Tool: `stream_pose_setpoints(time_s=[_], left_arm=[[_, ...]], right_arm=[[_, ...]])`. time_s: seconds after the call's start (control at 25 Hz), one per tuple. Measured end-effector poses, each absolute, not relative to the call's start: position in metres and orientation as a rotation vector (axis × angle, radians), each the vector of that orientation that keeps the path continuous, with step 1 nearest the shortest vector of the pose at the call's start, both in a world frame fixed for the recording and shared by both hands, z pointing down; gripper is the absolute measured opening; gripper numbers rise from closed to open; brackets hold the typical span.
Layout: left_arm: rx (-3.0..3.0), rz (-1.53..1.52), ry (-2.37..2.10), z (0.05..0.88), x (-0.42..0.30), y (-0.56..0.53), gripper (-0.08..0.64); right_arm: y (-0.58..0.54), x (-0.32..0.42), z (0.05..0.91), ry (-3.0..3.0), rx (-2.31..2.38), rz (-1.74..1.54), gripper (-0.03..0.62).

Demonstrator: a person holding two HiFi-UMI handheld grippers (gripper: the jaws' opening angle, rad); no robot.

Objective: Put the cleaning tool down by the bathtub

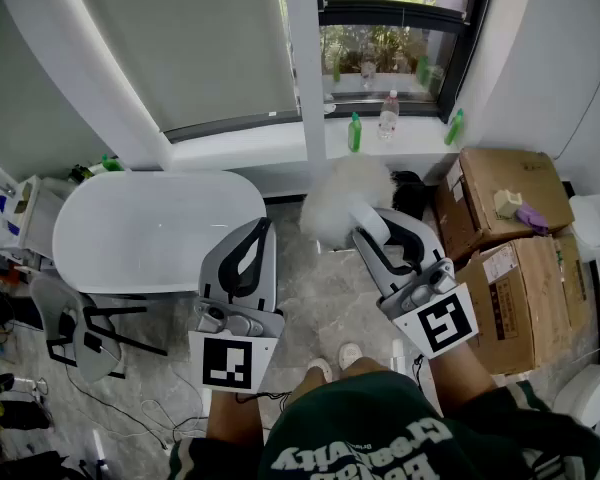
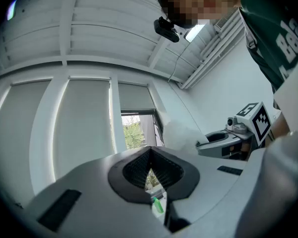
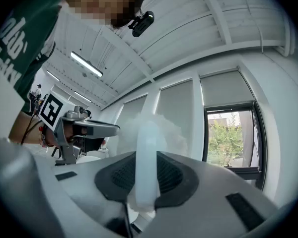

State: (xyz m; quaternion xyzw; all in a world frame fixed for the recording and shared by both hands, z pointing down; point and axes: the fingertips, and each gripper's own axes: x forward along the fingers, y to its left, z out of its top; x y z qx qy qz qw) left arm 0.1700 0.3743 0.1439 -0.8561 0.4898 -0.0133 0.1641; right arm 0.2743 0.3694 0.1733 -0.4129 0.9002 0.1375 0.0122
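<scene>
- Handle of the duster (image 1: 342, 200) is mostly buried in the right claw (image 1: 368, 223). Only a pale stub shows, clenched between the pads.
- Left claw (image 1: 263, 226): tips pressed together, nothing between them.
- Cardboard boxes (image 1: 520, 268) are closed, so their contents are hidden. A small purple item (image 1: 531, 215) lies on the far one; can't tell what it is.
- Duster head is white, fluffy and round, held above the floor (image 1: 310, 288) between the bathtub (image 1: 160, 230) and the boxes.

Bathtub (image 1: 160, 230) left, boxes (image 1: 500, 253) right, duster (image 1: 348, 203) seemingly between; bottles (image 1: 388, 116) on sill (image 1: 420, 138) behind.
</scene>
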Motion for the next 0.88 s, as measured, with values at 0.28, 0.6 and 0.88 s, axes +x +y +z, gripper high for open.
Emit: stream_pose_setpoints(time_s=[0.28,0.6,0.88], left_arm=[[-2.436,-0.030,1.389,0.142,0.172,0.371,0.009],[-2.379,0.002,1.455,0.134,0.172,0.371,0.009],[-2.353,-0.001,1.503,0.137,0.178,0.368,0.009]], right_arm=[[0.368,0.278,0.174,2.810,-1.281,0.435,0.091],[0.368,0.291,0.174,2.790,-1.272,0.428,0.092],[0.365,0.304,0.181,2.787,-1.270,0.403,0.092]])
